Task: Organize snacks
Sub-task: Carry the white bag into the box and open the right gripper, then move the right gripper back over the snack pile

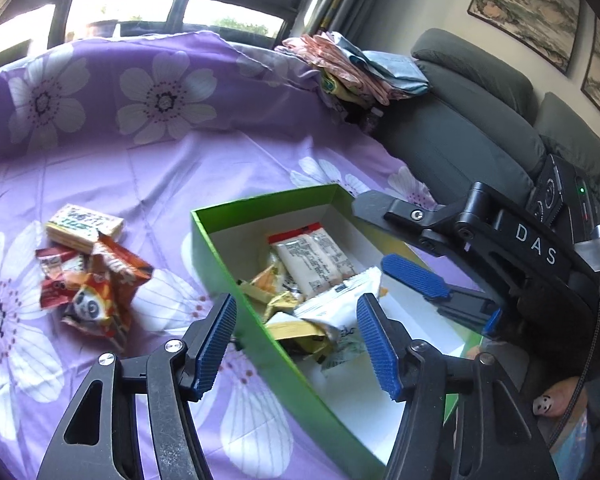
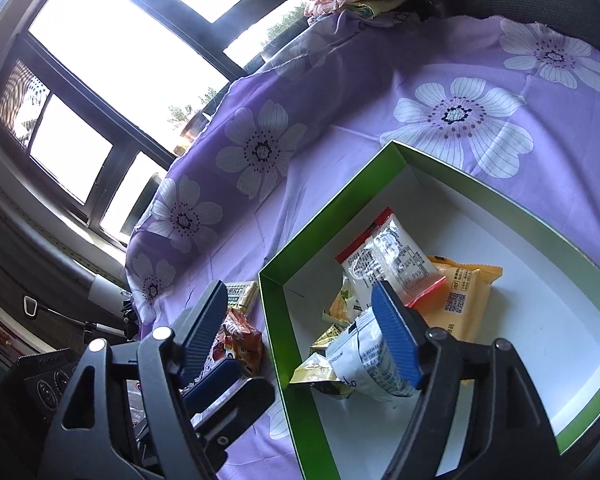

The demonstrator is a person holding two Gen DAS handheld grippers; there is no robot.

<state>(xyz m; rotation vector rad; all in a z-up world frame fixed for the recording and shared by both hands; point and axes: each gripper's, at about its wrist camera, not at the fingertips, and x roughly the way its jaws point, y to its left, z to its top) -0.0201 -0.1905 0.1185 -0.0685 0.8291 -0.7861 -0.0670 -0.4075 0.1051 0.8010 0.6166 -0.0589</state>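
Snacks [image 1: 88,276] remain at left outside green box [image 1: 220,276]. Left tool [image 1: 296,344] and right tool [image 2: 300,336] are spread, empty; one packet should be pinched squarely.

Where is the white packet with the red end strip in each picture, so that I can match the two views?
Left wrist view: white packet with the red end strip lies centre, inside the green box.
Right wrist view: same packet lies right of centre, partly over an orange packet.
Shared landmark: the green box.
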